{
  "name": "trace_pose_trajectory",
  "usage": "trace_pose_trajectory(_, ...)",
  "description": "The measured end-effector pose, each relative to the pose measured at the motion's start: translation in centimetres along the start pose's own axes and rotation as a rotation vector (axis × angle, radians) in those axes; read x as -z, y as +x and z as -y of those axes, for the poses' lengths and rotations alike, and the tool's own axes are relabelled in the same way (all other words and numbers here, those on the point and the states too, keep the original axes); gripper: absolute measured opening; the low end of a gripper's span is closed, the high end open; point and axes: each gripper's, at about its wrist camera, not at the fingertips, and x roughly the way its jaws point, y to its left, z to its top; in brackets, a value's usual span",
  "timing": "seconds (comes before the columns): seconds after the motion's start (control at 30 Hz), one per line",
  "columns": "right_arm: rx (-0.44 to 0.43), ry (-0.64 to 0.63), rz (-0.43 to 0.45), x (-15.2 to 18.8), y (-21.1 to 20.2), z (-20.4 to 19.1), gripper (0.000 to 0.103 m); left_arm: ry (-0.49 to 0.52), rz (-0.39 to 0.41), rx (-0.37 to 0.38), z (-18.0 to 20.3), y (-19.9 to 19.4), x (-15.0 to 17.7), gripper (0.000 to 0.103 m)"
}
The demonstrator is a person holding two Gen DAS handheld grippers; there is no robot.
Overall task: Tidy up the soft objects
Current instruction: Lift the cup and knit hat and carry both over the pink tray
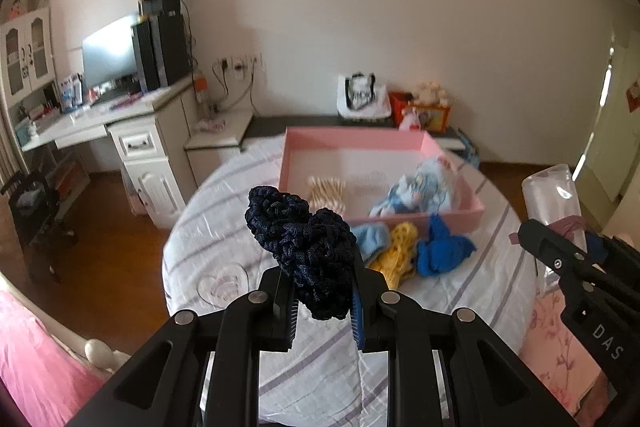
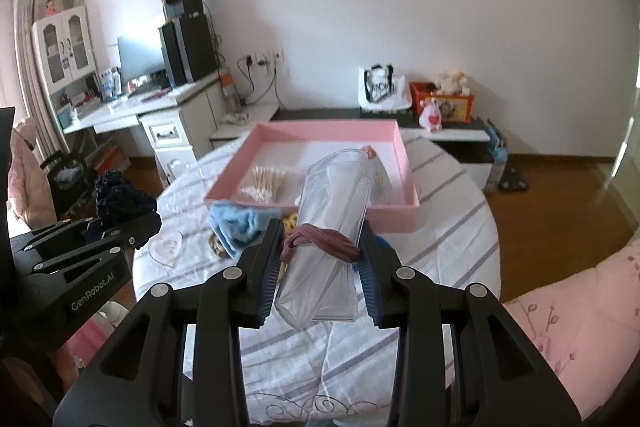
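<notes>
Midway, by my judgement: left gripper (image 1: 324, 301) clamps a navy scrunchie (image 1: 304, 247), right gripper (image 2: 320, 267) pinches a clear tube (image 2: 328, 227) ringed with a mauve band (image 2: 320, 241), while three scrunchies (image 1: 412, 247) (blue, yellow) wait at the pink box's (image 1: 460, 215) 6 o'clock edge.

Right tool (image 2: 320, 259) clamps clear plastic tube (image 2: 332, 219), mauve scrunchie (image 2: 320, 242) looped round it. Pink tray (image 2: 404, 163) ahead on striped worktop (image 2: 440, 251). Left tool (image 2: 100, 239) at left grips navy scrunchie (image 2: 120, 199).
</notes>
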Motion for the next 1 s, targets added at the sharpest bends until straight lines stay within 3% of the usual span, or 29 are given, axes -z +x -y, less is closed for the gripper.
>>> trace_pose_trajectory(0.47,0.007,-0.043,0.215,-0.8,-8.2,-2.4,0.033,0.018,0.225,-0.04,0.9,-11.4,2.3,0.018)
trace_pose_trajectory(0.73,0.014,-0.054,0.299,-0.5,-12.1,-3.4,0.033,0.017,0.324,-0.053,0.5,-17.1,5.6,0.018)
trace_pose_trajectory(1.0,0.017,-0.053,0.359,0.0,-14.4,-4.2,0.033,0.022,0.382,-0.065,0.9,-20.2,9.6,0.018)
